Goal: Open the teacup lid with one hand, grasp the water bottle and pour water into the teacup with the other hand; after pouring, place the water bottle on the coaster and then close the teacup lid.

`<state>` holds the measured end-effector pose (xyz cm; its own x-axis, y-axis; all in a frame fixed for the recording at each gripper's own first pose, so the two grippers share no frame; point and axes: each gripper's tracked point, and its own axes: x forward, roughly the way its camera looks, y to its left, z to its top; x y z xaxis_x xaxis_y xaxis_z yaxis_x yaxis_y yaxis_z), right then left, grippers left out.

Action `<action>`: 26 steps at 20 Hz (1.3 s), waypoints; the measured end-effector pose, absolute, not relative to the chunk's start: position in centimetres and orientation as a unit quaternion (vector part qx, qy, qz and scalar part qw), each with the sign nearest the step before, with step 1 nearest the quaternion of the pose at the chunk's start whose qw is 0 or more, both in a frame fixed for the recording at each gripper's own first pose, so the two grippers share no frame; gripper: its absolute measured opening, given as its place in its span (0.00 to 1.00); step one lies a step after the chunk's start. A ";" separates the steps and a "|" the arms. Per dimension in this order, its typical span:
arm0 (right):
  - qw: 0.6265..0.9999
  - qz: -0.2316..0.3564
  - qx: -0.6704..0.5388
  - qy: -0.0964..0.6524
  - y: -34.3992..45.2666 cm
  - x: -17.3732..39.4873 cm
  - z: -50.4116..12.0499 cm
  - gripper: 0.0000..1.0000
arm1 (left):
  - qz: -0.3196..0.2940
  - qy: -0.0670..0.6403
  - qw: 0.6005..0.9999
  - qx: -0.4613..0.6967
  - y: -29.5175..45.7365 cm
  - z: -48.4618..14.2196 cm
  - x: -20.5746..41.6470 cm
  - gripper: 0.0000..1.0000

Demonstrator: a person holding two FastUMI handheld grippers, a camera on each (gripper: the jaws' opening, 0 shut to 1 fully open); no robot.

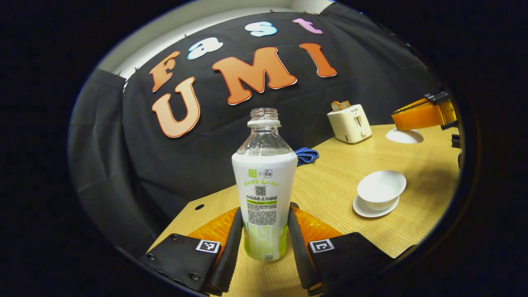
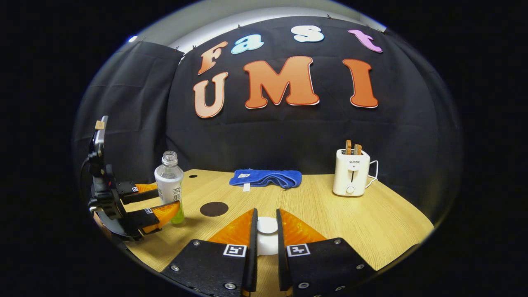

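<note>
The teacup (image 1: pixel 381 189) stands uncovered on its saucer (image 1: pixel 373 209), on the wooden table (image 1: pixel 342 173) to the right in the left gripper view. Its lid (image 2: pixel 267 226) is off: in the right gripper view a white, rounded piece sits between the fingers of the right gripper (image 2: pixel 267 235), which appear closed narrowly onto it. In the left gripper view that gripper shows at the far right edge, above a white disc whose identity cannot be told.

The water bottle (image 1: pixel 264 194) stands upright and uncapped on the table, between the fingers of the left gripper (image 1: pixel 264 239). The fingers flank its lower body closely; whether both press on it cannot be told. The right gripper view shows the same arrangement from the side, with the bottle's base apparently on the table.

The dark round coaster (image 2: pixel 213 208) lies just beside the bottle. A blue cloth (image 2: pixel 266 178) and a toaster (image 2: pixel 351 173) sit farther back.

Judged step: lid removal is complete; the bottle grasp is in hand. The next move calls for a firm grip, a lift, travel to the cup and a controlled tilt of the neck over the rim.
</note>
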<state>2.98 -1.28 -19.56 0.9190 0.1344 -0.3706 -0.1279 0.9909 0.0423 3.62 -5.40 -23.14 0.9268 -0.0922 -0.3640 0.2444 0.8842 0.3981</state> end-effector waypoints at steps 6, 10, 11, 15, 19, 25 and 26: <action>0.982 0.044 0.017 0.184 -4.3 2.6 -19.3 0.21 | -0.102 0.178 0.923 0.325 -5.5 -23.7 4.1 0.63; 0.982 0.031 0.025 0.184 -5.8 2.3 -19.4 0.21 | -0.109 0.177 0.894 0.397 -5.2 -24.3 4.0 0.64; 0.982 0.029 0.027 0.182 -6.1 2.3 -19.3 0.21 | -0.109 0.176 0.885 0.417 -5.0 -24.2 4.1 0.63; 0.983 0.023 0.032 0.177 -6.9 2.0 -18.9 0.21 | -0.131 0.176 0.857 0.466 -6.0 -24.9 3.9 0.64; 0.984 0.016 0.033 0.174 -7.7 2.0 -18.8 0.21 | -0.141 0.165 0.826 0.520 -6.4 -24.9 4.0 0.64; 0.983 0.019 0.035 0.178 -8.0 1.6 -19.0 0.21 | -0.145 0.160 0.781 0.585 -6.3 -24.6 3.9 0.63; 0.983 0.021 0.037 0.178 -8.0 1.6 -19.0 0.21 | -0.147 0.161 0.774 0.594 -6.4 -24.7 3.9 0.64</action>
<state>1.60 -7.99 -18.98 0.9357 0.0536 -0.3487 -0.0272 0.9964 0.0800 3.91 -6.36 -24.74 0.9050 -0.0374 -0.4238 0.4191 0.2497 0.8729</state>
